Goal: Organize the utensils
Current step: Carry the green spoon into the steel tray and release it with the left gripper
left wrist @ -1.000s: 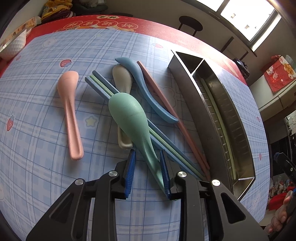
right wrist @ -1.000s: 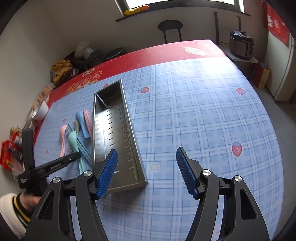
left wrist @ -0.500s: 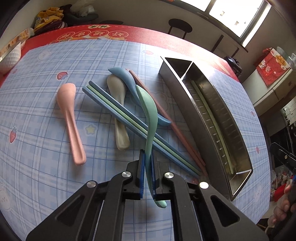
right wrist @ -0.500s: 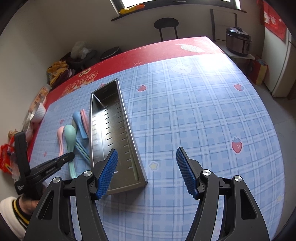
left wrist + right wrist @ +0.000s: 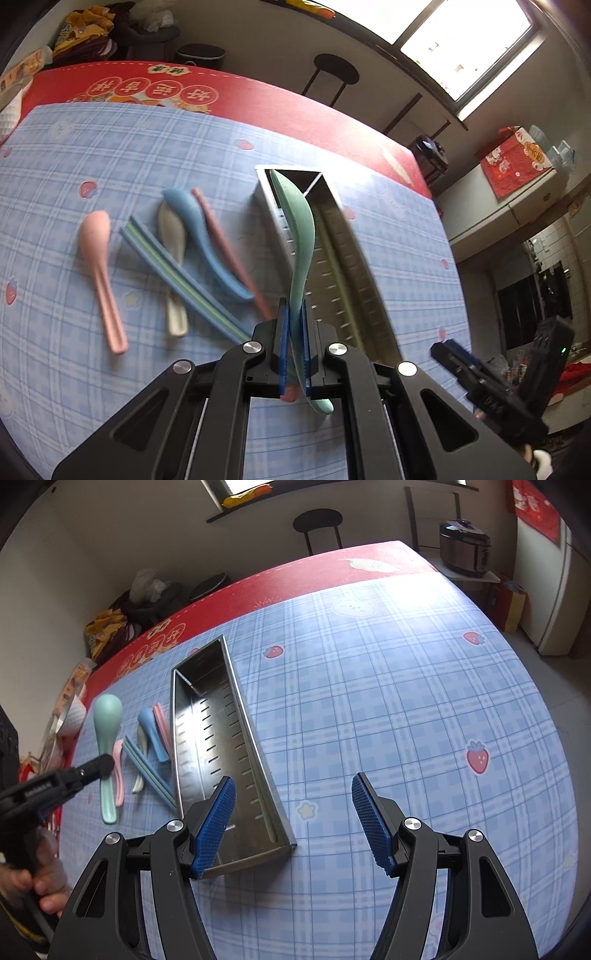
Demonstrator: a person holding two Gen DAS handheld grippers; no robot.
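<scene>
- The left tool (image 5: 294, 354) is clenched on the handle of a mint-green plastic spoon (image 5: 298, 236), held clear of the blue plaid surface (image 5: 388, 686), its bowl pointing far.
- The right tool (image 5: 293, 823) hovers released, its blue pads wide apart with nothing between them.
- A long perforated steel tray (image 5: 236, 716) lies just beyond it, with one pale green chopstick (image 5: 269, 825) inside.
- Left of the tray lie a pink spoon (image 5: 99, 273), a beige spoon (image 5: 173, 251), a blue spoon (image 5: 201, 236), blue and green chopsticks (image 5: 177, 277) and a reddish chopstick (image 5: 225, 247).
</scene>
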